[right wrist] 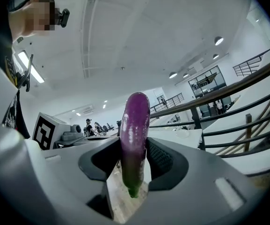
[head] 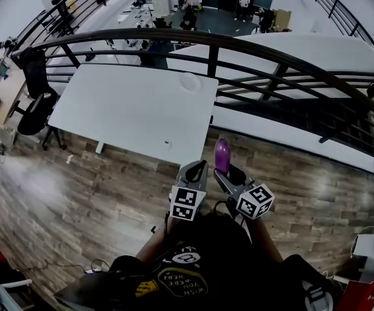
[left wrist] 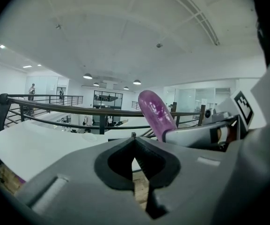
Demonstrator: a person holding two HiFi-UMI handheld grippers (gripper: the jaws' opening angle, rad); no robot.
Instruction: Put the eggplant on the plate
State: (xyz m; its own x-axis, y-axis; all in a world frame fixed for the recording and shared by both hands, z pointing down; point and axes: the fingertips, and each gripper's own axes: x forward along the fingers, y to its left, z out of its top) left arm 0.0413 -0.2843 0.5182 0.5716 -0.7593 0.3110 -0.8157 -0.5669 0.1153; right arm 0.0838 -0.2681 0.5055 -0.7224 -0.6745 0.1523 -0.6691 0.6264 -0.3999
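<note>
A purple eggplant [head: 222, 154] stands upright in my right gripper [head: 226, 171], whose jaws are shut on its lower half. In the right gripper view the eggplant [right wrist: 135, 132] fills the gap between the pads, green stem end down. My left gripper [head: 199, 166] is beside it on the left, shut and holding nothing; in its own view the left gripper [left wrist: 134, 140] has its pads meeting, and the eggplant [left wrist: 154, 112] rises just to the right. A pale plate [head: 190, 81] lies at the far right corner of the white table [head: 128, 109], ahead of both grippers.
A dark metal railing [head: 271, 60] curves behind and to the right of the table. A black office chair [head: 34, 105] stands at the table's left end. Wooden floor [head: 96, 193] lies between me and the table.
</note>
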